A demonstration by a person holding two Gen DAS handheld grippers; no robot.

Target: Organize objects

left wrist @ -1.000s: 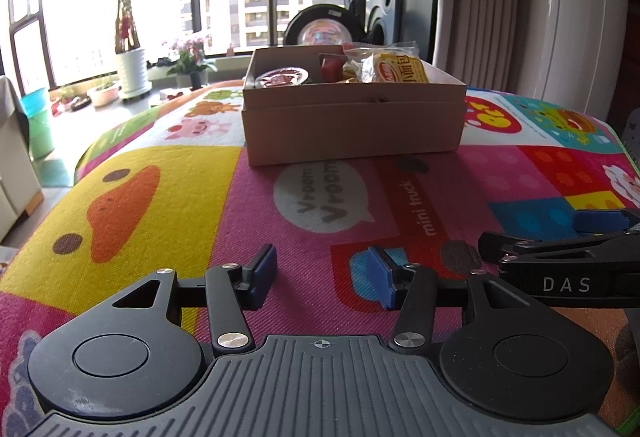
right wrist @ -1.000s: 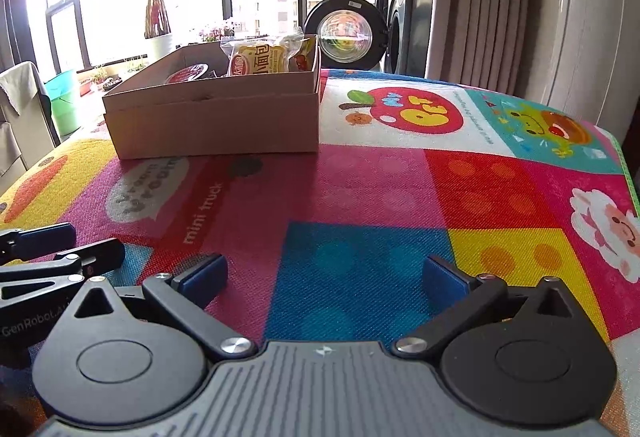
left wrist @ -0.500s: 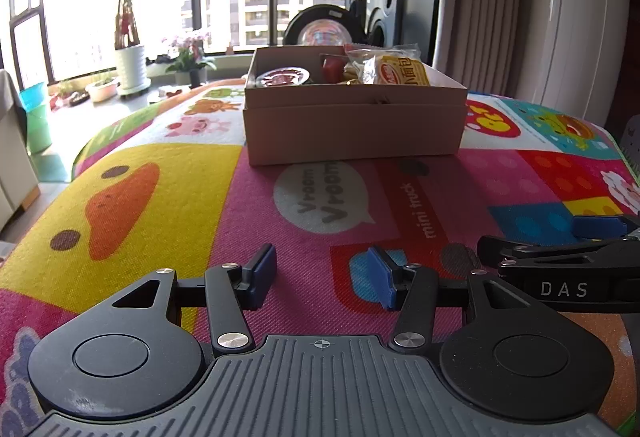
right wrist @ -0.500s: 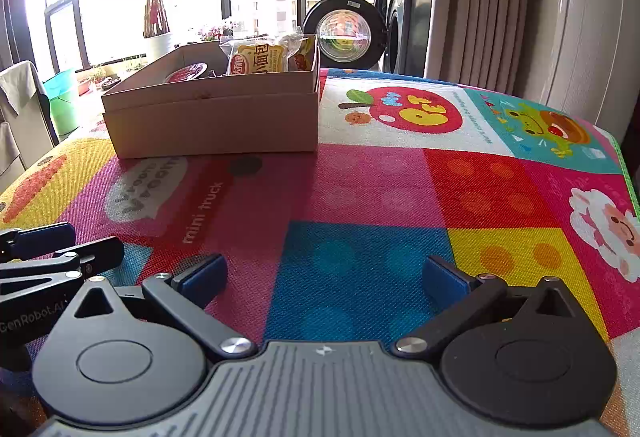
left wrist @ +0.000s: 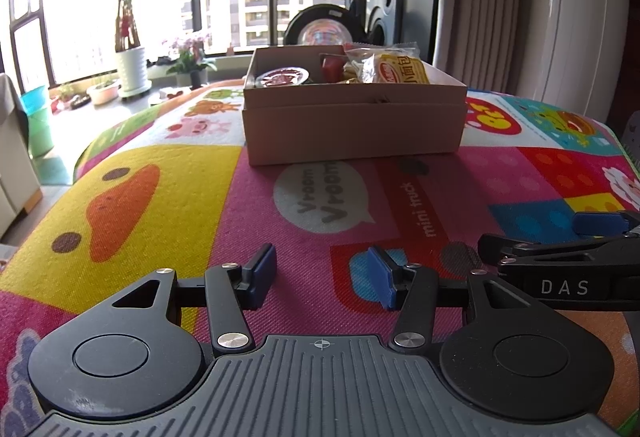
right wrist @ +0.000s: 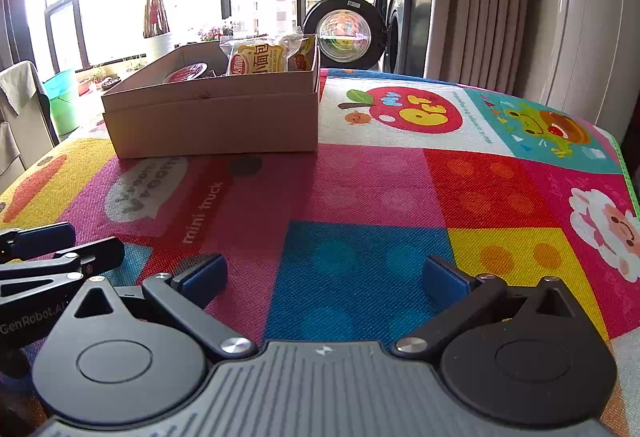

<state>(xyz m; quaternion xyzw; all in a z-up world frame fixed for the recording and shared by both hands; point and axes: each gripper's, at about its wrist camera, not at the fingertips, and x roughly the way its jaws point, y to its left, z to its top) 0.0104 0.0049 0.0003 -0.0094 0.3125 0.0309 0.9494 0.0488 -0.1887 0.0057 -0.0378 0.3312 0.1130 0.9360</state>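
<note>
Nothing moved since earlier frames. Left gripper (left wrist: 322, 273) narrowly parted, right gripper (right wrist: 324, 275) wide, both empty; brown cardboard box (left wrist: 354, 127) far on worktop (left wrist: 160, 197).

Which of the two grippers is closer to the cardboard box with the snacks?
Roughly level. The left gripper faces the cardboard box straight ahead; the right gripper has it ahead, off to its left.

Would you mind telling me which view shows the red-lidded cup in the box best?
Left wrist: the cup shows its whole lid above the box wall. Right wrist shows only part of its lid behind the wall.
</note>
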